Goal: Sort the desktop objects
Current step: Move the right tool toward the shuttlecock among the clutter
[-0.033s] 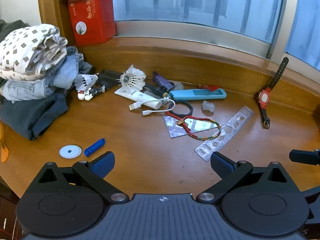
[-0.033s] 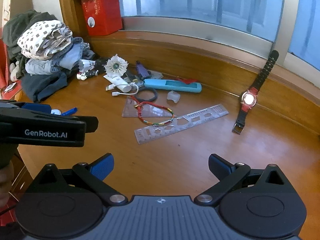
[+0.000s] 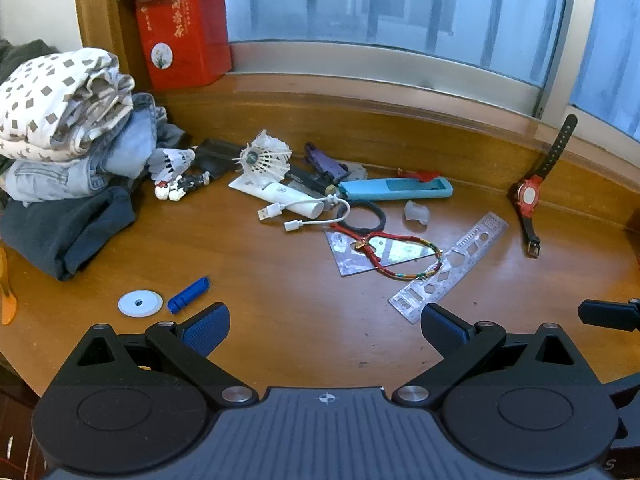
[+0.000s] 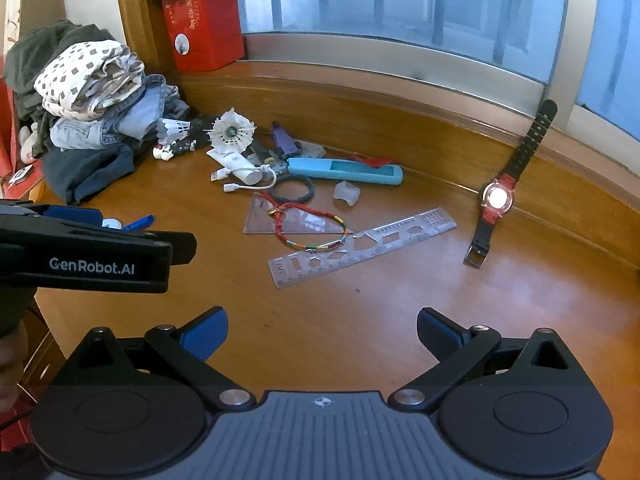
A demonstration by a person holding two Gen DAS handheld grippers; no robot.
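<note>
Both grippers hang over the near part of the wooden counter (image 3: pixel 280 320) with nothing between their fingers. The left gripper (image 3: pixel 325 326) has its jaws wide, and so does the right gripper (image 4: pixel 322 326).

Take the clear ruler (image 3: pixel 448 266) as the landmark. A clear set square (image 3: pixel 360 250) lies just left of it, with a red and multicoloured bracelet (image 3: pixel 400 256) draped over the square and reaching the ruler. A black hair tie (image 3: pixel 362 216) and a white cable (image 3: pixel 308 218) lie behind the square. Behind the ruler is a long turquoise case (image 3: pixel 394 190), with a small clear cap (image 3: pixel 416 212) between them. Far right of the ruler a red watch (image 3: pixel 528 196) leans against the sill. Well to the left sit a blue cap (image 3: pixel 188 294) and a white disc (image 3: pixel 140 303), near folded clothes (image 3: pixel 64 140). A shuttlecock (image 3: pixel 264 158) rests on a white tube (image 3: pixel 288 200) behind the cable.
</note>
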